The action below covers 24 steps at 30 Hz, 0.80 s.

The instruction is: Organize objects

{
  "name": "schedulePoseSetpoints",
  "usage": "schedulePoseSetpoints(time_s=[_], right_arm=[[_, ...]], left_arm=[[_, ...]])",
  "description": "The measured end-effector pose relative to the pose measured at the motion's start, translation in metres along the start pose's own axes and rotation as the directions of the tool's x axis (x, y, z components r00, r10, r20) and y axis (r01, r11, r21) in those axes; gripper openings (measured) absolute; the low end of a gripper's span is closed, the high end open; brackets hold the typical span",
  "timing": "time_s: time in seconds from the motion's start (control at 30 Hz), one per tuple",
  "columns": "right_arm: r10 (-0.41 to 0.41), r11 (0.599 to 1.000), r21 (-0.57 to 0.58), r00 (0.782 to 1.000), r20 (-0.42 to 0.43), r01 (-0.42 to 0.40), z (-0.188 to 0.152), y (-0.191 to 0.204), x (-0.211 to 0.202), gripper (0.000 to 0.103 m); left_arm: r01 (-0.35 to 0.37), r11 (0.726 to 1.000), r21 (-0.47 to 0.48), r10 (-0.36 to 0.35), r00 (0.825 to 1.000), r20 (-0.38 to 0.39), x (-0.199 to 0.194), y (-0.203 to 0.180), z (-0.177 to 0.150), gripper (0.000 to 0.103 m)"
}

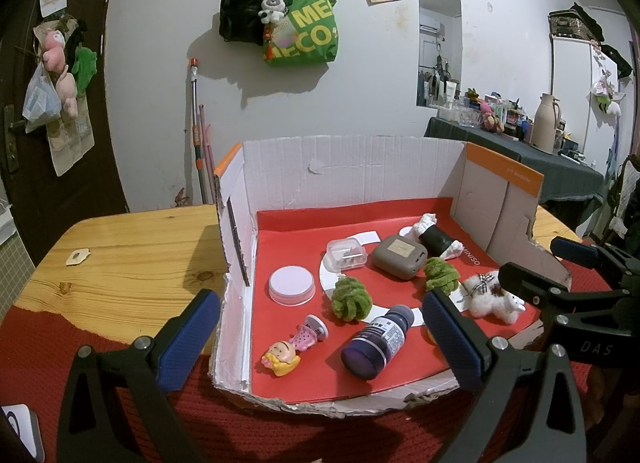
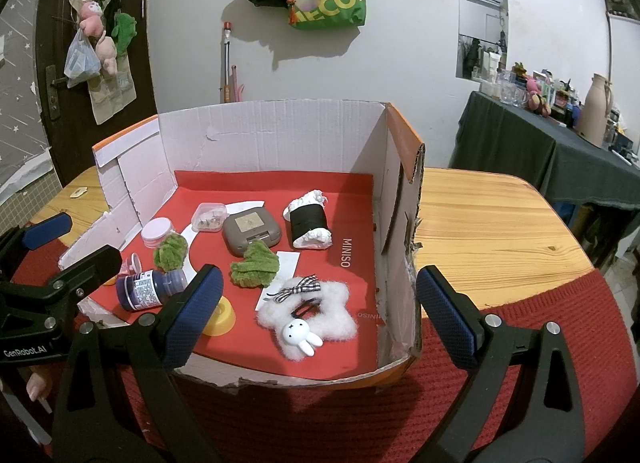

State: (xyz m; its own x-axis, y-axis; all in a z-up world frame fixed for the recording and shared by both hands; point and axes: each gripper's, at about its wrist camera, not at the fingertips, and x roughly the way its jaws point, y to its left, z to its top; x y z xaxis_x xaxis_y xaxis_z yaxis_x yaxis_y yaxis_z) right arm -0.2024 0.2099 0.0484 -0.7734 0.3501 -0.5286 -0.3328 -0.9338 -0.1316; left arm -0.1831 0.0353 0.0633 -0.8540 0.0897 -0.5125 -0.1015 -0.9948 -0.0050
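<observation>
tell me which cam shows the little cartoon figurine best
The left wrist view. There the cartoon figurine lies in full sight near the cardboard box's front left corner, beside the purple bottle. In the right wrist view the left gripper covers that spot, so the figurine can't be made out.

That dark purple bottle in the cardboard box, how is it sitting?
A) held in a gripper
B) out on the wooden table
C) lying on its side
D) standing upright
C: the purple bottle lies on its side on the red liner of the cardboard box, label showing, with no gripper touching it.
</observation>
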Motion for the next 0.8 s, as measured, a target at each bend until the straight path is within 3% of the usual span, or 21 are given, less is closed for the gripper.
schedulePoseSetpoints(time_s=[0.8], right_arm=[[-0.024,1.0,-0.008,1.0,0.007,0.024,-0.0012,0.0002,-0.0057,0.099]], left_arm=[[-0.007,1.0,-0.002,0.007,1.0,0.02,-0.0027,-0.003,0.0002,0.103]])
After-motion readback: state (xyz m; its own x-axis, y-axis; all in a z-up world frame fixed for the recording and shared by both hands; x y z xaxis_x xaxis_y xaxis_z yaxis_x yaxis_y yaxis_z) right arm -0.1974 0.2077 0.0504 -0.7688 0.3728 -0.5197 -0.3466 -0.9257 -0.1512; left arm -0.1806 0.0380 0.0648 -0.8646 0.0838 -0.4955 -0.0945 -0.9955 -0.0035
